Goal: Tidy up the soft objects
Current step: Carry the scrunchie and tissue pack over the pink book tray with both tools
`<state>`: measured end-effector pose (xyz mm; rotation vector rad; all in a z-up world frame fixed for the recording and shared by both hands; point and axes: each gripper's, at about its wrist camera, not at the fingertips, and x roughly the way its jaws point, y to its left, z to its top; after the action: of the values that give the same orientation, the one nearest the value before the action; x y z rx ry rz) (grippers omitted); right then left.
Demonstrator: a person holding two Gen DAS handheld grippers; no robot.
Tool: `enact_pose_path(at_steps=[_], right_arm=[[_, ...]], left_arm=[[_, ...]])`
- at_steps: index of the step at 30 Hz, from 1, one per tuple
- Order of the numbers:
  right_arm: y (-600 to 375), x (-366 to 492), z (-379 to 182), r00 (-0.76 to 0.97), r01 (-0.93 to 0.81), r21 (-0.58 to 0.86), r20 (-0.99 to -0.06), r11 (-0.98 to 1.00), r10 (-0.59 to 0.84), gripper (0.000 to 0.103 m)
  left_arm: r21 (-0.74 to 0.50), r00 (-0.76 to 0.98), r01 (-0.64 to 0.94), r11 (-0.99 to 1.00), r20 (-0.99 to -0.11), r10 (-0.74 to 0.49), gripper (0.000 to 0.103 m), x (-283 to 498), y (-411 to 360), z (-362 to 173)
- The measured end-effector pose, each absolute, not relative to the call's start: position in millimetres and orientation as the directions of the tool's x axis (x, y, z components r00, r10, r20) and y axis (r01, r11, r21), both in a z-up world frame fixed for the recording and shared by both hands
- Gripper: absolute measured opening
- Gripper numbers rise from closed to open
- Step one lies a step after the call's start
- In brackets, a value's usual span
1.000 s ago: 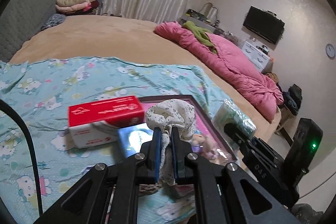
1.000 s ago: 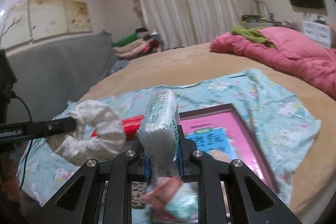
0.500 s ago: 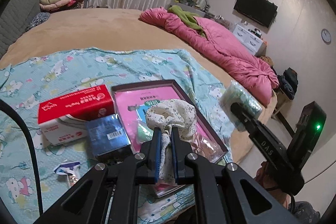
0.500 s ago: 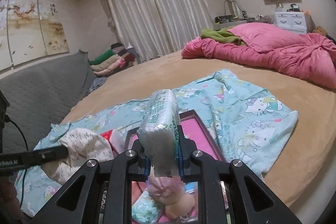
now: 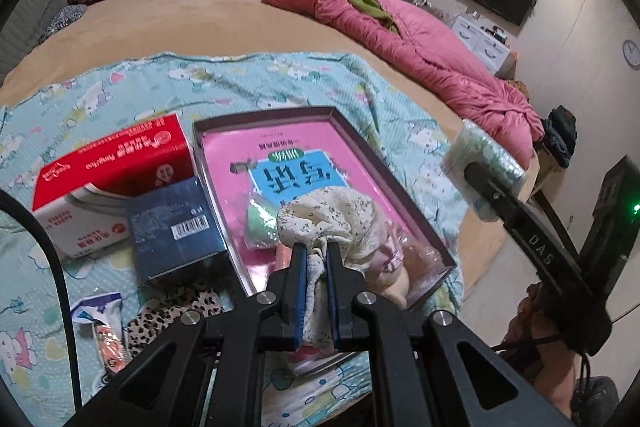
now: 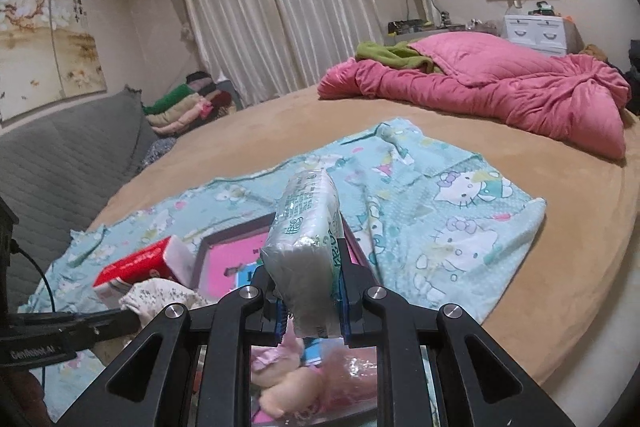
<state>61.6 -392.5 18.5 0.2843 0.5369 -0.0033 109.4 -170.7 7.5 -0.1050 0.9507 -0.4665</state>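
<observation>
My left gripper [image 5: 316,259] is shut on a bunched cream floral cloth [image 5: 332,219] and holds it above the near end of a dark-rimmed tray with a pink liner [image 5: 340,123]. The cloth also shows in the right wrist view [image 6: 160,297]. My right gripper [image 6: 308,287] is shut on a plastic-wrapped tissue pack [image 6: 306,239], held up over the tray [image 6: 216,239]. The pack shows at the right of the left wrist view [image 5: 480,167]. Soft pink and pale green items [image 5: 260,223] lie in the tray.
A red and white tissue box [image 5: 112,179] and a dark blue box [image 5: 176,223] sit left of the tray on a Hello Kitty sheet [image 5: 248,79]. A leopard-print cloth [image 5: 168,311] and a small packet [image 5: 104,331] lie near. A pink quilt [image 5: 420,43] is beyond.
Both grippers have risen and tilted down over the tray, each keeping its hold. More of the tray and boxes shows in the left wrist view.
</observation>
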Motion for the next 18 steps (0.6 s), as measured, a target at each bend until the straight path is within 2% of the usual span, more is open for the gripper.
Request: enact_pose_path(at_steps=[18], right_arm=[[-390.2,83.7,-11.1,0.805,0.082,0.199,-0.591,0.977,0.053,0.02]], left_arm=[[-0.248,0.445,0.34,0.907,-0.808,-0.387,0.01,125.0,-191.1,-26.4]])
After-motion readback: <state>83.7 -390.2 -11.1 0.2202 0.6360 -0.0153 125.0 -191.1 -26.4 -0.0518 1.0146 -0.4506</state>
